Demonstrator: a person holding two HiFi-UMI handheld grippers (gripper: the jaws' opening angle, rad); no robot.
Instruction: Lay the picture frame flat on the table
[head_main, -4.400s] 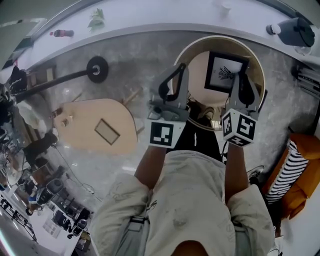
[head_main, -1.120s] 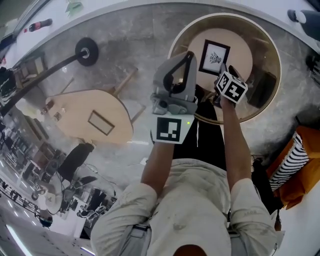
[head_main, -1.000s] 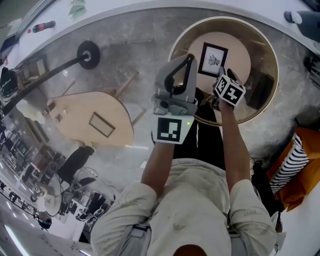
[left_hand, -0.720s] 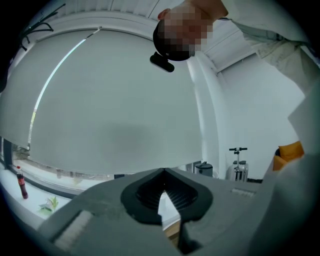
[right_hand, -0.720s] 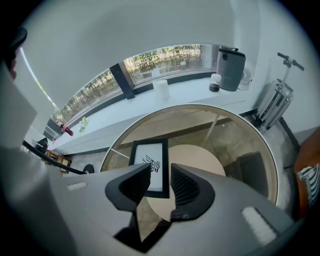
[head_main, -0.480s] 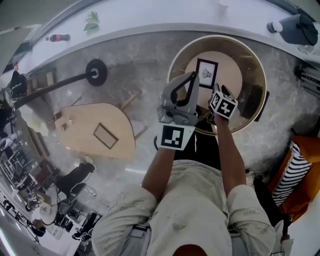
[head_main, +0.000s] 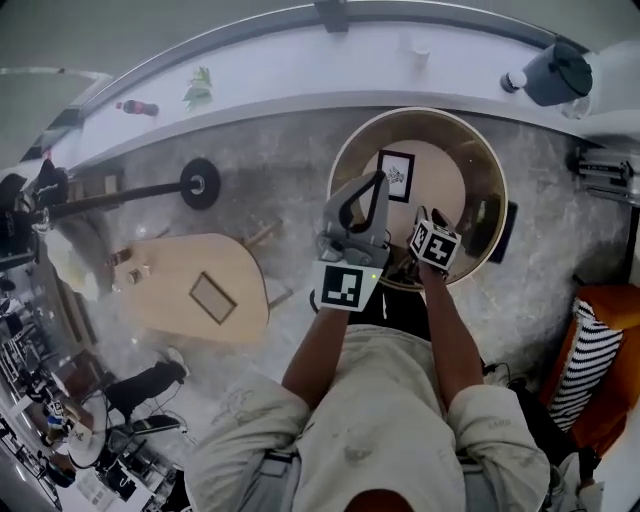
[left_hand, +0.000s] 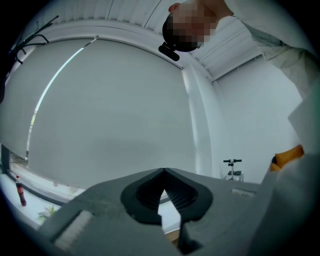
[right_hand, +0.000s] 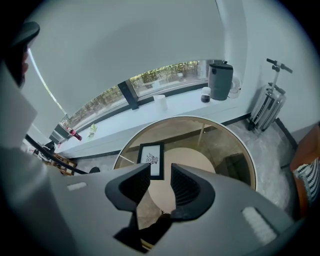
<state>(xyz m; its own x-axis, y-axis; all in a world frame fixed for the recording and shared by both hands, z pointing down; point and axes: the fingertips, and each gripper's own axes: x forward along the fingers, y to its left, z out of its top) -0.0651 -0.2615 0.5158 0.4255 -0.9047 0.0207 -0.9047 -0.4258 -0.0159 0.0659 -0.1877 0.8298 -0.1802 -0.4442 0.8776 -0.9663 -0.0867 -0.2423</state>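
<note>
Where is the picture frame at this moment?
In the head view the picture frame lies on the left half of the round glass table, just ahead of the right gripper, whose jaws stand open and empty.

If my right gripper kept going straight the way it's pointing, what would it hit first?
Most likely the round table, just beside the picture frame lying there. The right gripper has its jaws apart and empty; depth is unclear.
</note>
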